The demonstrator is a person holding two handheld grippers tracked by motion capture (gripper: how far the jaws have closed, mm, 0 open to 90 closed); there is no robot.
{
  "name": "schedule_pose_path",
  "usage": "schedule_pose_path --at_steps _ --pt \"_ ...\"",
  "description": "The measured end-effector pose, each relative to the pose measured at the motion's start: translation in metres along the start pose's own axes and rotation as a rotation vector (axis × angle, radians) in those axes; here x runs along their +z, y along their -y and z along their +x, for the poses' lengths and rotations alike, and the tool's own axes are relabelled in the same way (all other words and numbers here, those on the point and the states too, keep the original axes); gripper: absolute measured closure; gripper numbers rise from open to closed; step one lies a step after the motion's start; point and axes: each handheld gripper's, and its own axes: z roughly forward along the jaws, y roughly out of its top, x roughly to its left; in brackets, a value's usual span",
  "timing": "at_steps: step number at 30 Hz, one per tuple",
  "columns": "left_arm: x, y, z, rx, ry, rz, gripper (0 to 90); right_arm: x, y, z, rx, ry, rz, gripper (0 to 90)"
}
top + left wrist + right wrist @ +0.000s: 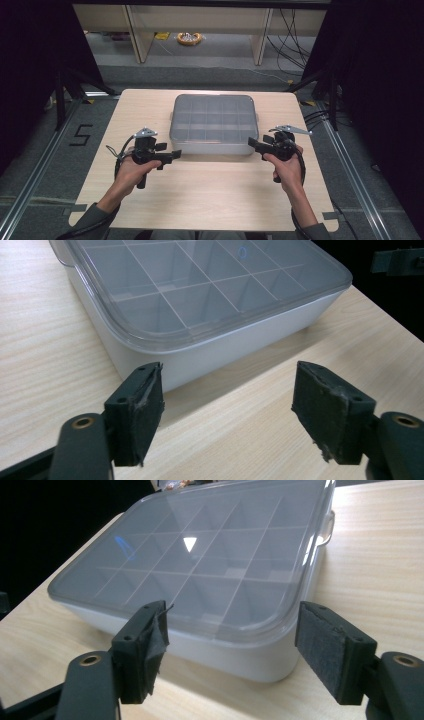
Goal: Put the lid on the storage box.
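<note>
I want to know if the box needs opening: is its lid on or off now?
On. The clear lid lies flat over the white box, its rim overlapping the walls on the sides shown; the empty compartments show through it.

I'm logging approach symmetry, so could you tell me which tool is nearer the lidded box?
Right, narrowly. The right tool is at the lidded box's near right corner; the left tool sits just off its near left corner.
</note>
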Motion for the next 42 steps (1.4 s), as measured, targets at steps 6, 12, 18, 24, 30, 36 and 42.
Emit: schedule_pose_path --at_steps 6,12,18,24,30,36,42 --pt "0.003 0.009 -0.005 0.000 0.020 -0.001 22.2 -0.005 0.005 0.007 0.041 -0.021 0.017 26.6" --pt "0.008 0.025 -0.014 0.006 0.056 0.000 14.5 -0.008 0.015 0.007 0.058 -0.036 0.009 16.4" --pt "0.010 0.037 -0.023 0.026 0.074 0.010 14.7 -0.011 0.025 0.005 0.061 -0.074 0.022 16.6" --pt "0.010 0.051 -0.024 0.040 0.075 0.044 14.7 -0.012 0.037 0.012 0.058 -0.092 0.053 16.9" --pt "0.004 0.062 -0.025 0.068 0.069 0.056 14.8 -0.014 0.047 0.018 0.020 -0.105 0.072 17.8" --pt "-0.003 0.072 -0.029 0.096 0.068 0.056 14.8 -0.017 0.059 0.025 0.002 -0.109 0.107 17.9" --pt "-0.005 0.082 -0.034 0.127 0.063 0.082 14.8 -0.020 0.072 0.032 -0.047 -0.105 0.141 18.2"
